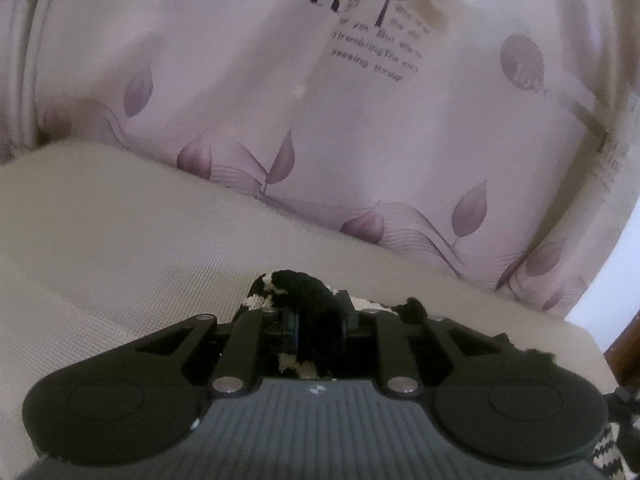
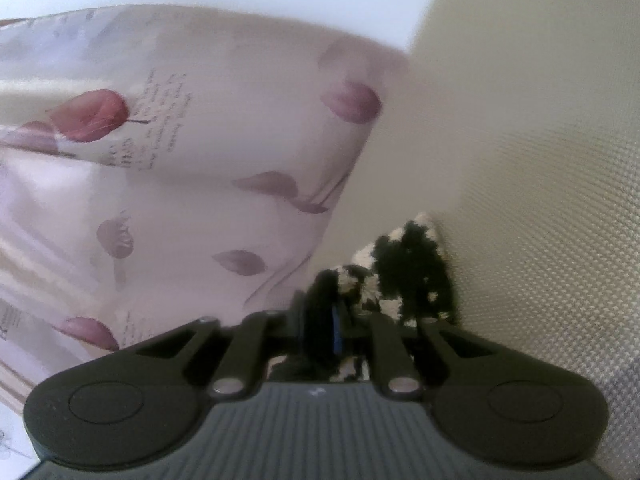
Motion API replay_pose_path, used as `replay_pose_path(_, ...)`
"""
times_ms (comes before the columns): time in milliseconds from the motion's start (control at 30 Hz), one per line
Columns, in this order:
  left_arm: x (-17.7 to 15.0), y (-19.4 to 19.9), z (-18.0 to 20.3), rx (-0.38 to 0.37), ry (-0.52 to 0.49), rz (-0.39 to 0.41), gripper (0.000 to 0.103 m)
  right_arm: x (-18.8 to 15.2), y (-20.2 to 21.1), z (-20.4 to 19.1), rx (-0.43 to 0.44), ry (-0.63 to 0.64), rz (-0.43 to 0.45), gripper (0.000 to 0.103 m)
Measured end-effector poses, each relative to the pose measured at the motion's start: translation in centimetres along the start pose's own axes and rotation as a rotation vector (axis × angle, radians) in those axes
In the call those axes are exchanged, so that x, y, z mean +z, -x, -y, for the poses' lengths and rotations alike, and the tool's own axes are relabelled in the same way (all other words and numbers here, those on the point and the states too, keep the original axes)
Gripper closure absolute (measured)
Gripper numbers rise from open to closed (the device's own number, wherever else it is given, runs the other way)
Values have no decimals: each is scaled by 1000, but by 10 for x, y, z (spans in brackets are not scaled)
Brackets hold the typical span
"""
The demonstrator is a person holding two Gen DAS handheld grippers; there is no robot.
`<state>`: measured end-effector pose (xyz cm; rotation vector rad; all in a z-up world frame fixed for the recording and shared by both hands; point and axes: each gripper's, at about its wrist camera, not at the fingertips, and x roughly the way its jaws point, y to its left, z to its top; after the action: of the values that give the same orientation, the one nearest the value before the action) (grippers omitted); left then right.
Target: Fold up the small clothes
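So up close, the left claw (image 1: pixel 316 330) is clamped on a bunched bit of the fuzzy black-and-cream garment (image 1: pixel 280 296), with fabric wedged right between the pads. Same story on the other side: the right claw (image 2: pixel 324 332) is pinched tight on another part of it, with the rest of the cloth poking up just past the fingers. Holding two spots like that is probably meant to let it be carried over as one flap. The garment sits low on the beige sofa seat (image 1: pixel 120 240). Behind that is the leaf-print cushion (image 1: pixel 240 92), well out of the way.
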<state>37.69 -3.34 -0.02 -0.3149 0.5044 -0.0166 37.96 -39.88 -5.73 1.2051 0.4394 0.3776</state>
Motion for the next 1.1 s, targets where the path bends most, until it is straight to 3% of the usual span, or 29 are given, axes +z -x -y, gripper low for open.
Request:
replay_pose_path(100, -2, -6, -2, -14, -5, -3, 78, 0, -1, 10, 10, -31, 12, 88)
replay_pose_path(167, -3, -10, -1, -21, -17, -4, 68, 0, -1, 11, 2, -30, 17, 88)
replay_pose_path(233, -3, -12, 0, -8, -27, 3, 41, 0, -3, 13, 14, -46, 14, 85)
replay_pose_path(267, -3, -12, -1, 2, -18, 15, 10, 1, -2, 15, 22, -60, 14, 78)
replay_pose_path(300, -3, -9, -4, -1, 3, 45, 1, 1, 2, 16, 38, -72, 37, 68)
replay_pose_path(333, -3, -2, -9, -17, 33, 99, 0, 2, 7, 17, 56, -81, 62, 61)
replay_pose_path(400, 0, 4, -15, -43, 72, 138, 0, 4, 17, 18, 87, -105, 95, 27)
replay_pose_path(467, 4, 7, -19, -53, 89, 126, 0, 5, 30, 16, 112, -89, 108, 26)
replay_pose_path(533, 2, 17, -25, -54, 104, 129, 0, 6, 47, 4, 59, 20, 97, 26)
replay_pose_path(600, -5, 29, -34, -57, 121, 120, 0, 2, 63, -17, -118, 248, 77, 26)
replay_pose_path(700, -27, 53, -54, -46, 136, 98, 0, -9, 76, -31, -473, 604, 65, 26)
replay_pose_path(800, -56, 73, -76, 3, 140, 56, 0, -4, 81, -11, -666, 730, 31, 26)
replay_pose_path(867, -70, 83, -89, 32, 159, 42, 0, 0, 82, -1, -676, 770, 37, 22)
replay_pose_path(900, -75, 87, -93, 48, 168, 49, 0, 1, 81, 0, -662, 783, 38, 11)
replay_pose_path(967, -85, 93, -101, 69, 193, 70, 0, 3, 70, 2, -654, 799, 31, 0)
replay_pose_path(1033, -86, 98, -108, 48, 248, 94, 0, 1, 52, 2, -686, 852, 11, 0)
replay_pose_path(1100, -86, 97, -106, 75, 234, 95, 0, -3, 35, -3, -746, 948, -6, 0)
